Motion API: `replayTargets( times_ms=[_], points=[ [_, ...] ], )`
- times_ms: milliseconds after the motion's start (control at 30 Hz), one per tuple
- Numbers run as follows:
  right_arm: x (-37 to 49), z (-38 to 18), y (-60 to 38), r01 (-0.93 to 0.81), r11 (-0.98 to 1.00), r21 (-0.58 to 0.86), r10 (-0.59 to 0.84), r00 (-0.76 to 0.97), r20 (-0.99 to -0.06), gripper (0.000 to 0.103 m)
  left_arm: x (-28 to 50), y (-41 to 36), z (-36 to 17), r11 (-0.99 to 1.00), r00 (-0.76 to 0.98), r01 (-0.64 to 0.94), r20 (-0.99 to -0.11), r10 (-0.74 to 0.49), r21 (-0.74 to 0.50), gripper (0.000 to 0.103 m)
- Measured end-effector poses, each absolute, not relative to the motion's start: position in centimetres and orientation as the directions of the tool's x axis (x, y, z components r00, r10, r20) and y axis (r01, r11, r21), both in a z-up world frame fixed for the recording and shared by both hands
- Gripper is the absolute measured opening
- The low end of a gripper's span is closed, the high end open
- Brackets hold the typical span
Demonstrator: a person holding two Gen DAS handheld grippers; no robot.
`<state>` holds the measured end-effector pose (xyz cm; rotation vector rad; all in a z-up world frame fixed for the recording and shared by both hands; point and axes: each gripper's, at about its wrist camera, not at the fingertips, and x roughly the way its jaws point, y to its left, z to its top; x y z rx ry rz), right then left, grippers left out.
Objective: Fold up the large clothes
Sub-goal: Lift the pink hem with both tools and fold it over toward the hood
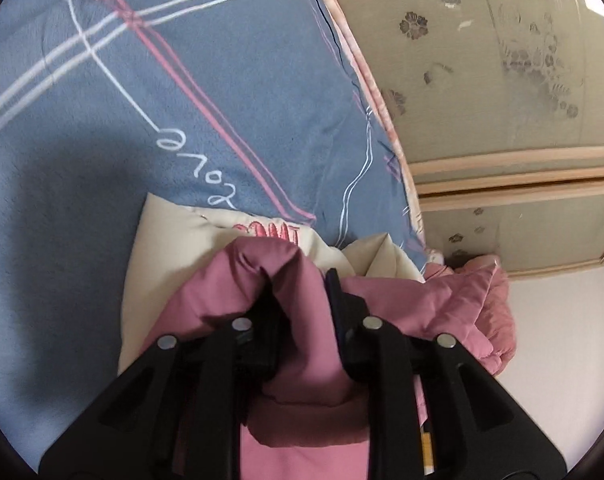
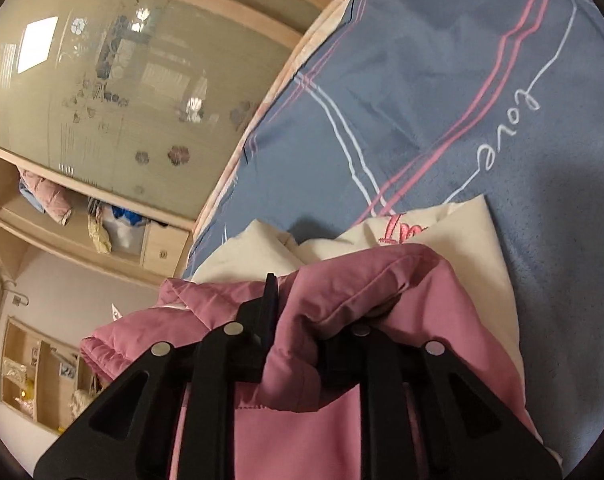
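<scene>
A pink padded jacket (image 1: 421, 300) is bunched up over a cream garment (image 1: 158, 248) with red embroidered letters, both lying on a blue bed cover (image 1: 182, 100). My left gripper (image 1: 302, 284) is shut on a fold of the pink jacket; the fabric drapes over its left finger and hides that tip. In the right wrist view, the pink jacket (image 2: 381, 280) covers the right finger of my right gripper (image 2: 313, 304), which is shut on another fold. The cream garment (image 2: 461, 232) shows just beyond it. A quilted part of the jacket hangs past the bed's edge.
The blue bed cover (image 2: 421, 100), with pink and white stripes, stretches ahead. A wardrobe with flower-patterned sliding doors (image 1: 501, 80) stands beside the bed. Its open shelf (image 2: 82, 216) holds clothes and bags. Pale floor (image 1: 561, 340) lies between bed and wardrobe.
</scene>
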<state>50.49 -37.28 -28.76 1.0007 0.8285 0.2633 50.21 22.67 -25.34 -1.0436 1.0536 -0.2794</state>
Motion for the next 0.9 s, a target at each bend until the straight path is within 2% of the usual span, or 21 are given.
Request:
replayTargets(
  times_ms=[67,100,167,200,233,267,300,367,467,500,600,667,700,733,767,800,867,900],
  points=[
    [50.7,-27.5,-38.0,0.144,0.526,0.838,0.580,0.660,-0.477,0.027,49.6,23.7,-22.3,0.525,0.545,-0.256,-0.570,-0.615,-0.812,0.024],
    [50.5,-26.5,-38.4,0.126,0.533,0.837,0.585,0.660,-0.472,0.029,49.3,23.9,-20.8,0.529,0.570,-0.229,-0.554,-0.607,-0.817,0.029],
    [50.2,-24.5,-38.7,0.087,0.548,0.832,0.575,0.683,-0.450,0.040,48.0,23.8,-17.1,0.561,0.618,-0.134,-0.512,-0.597,-0.817,0.037],
    [49.9,-23.2,-38.8,0.065,0.560,0.826,0.563,0.702,-0.437,0.046,47.5,23.6,-15.9,0.569,0.633,-0.106,-0.497,-0.594,-0.815,0.048],
    [49.6,-22.4,-38.9,0.049,0.563,0.825,0.553,0.719,-0.421,0.063,46.9,23.5,-14.6,0.566,0.655,-0.073,-0.468,-0.594,-0.821,0.060],
    [49.1,-21.3,-39.2,0.035,0.564,0.825,0.529,0.752,-0.394,0.092,46.0,23.7,-12.9,0.559,0.696,-0.037,-0.422,-0.580,-0.829,0.085],
    [48.2,-20.3,-39.9,0.044,0.573,0.819,0.466,0.804,-0.369,0.102,45.2,24.1,-11.9,0.560,0.735,-0.021,-0.392,-0.553,-0.828,0.101],
    [47.1,-18.7,-41.1,0.056,0.587,0.807,0.387,0.857,-0.341,0.102,43.8,25.6,-9.5,0.575,0.806,0.010,-0.334,-0.489,-0.818,0.101],
    [46.4,-17.1,-40.2,0.075,0.659,0.749,0.375,0.830,-0.413,0.102,42.3,25.5,-7.1,0.666,0.818,-0.017,-0.393,-0.420,-0.746,0.100],
    [45.8,-16.1,-38.1,0.064,0.750,0.658,0.338,0.819,-0.464,0.102,41.7,24.2,-6.6,0.723,0.818,-0.019,-0.427,-0.386,-0.691,0.100],
    [44.8,-14.8,-31.9,0.037,0.910,0.413,0.215,0.809,-0.547,0.102,40.3,17.3,-6.1,0.903,0.818,0.003,-0.518,-0.249,-0.429,0.099],
    [44.8,-15.2,-26.3,-0.022,0.961,0.274,0.188,0.780,-0.597,0.102,39.8,12.1,-7.4,0.967,0.802,0.044,-0.568,-0.184,-0.252,0.091],
    [44.8,-15.6,-24.5,-0.036,0.975,0.221,0.168,0.771,-0.614,0.100,40.0,8.3,-8.6,0.987,0.780,0.076,-0.608,-0.146,-0.140,0.083],
    [45.4,-16.5,-21.2,-0.053,0.993,0.103,0.107,0.757,-0.644,0.094,40.5,5.2,-10.1,0.992,0.752,0.113,-0.648,-0.122,-0.056,0.079],
    [45.8,-17.3,-19.8,-0.059,0.997,0.042,0.072,0.749,-0.658,0.093,41.1,2.4,-12.0,0.989,0.722,0.142,-0.686,-0.083,0.029,0.076],
    [46.7,-18.3,-18.2,-0.065,0.998,-0.023,0.032,0.738,-0.674,0.093,41.4,1.1,-13.2,0.985,0.711,0.150,-0.702,-0.047,0.086,0.070],
    [48.4,-20.9,-16.6,-0.059,0.995,-0.084,-0.018,0.709,-0.705,0.093,43.1,-1.2,-16.5,0.971,0.682,0.147,-0.730,0.037,0.187,0.070],
    [49.1,-21.7,-16.9,-0.040,0.995,-0.090,-0.036,0.699,-0.714,0.093,44.0,-1.4,-18.0,0.970,0.662,0.135,-0.747,0.062,0.200,0.073]
  ],
)
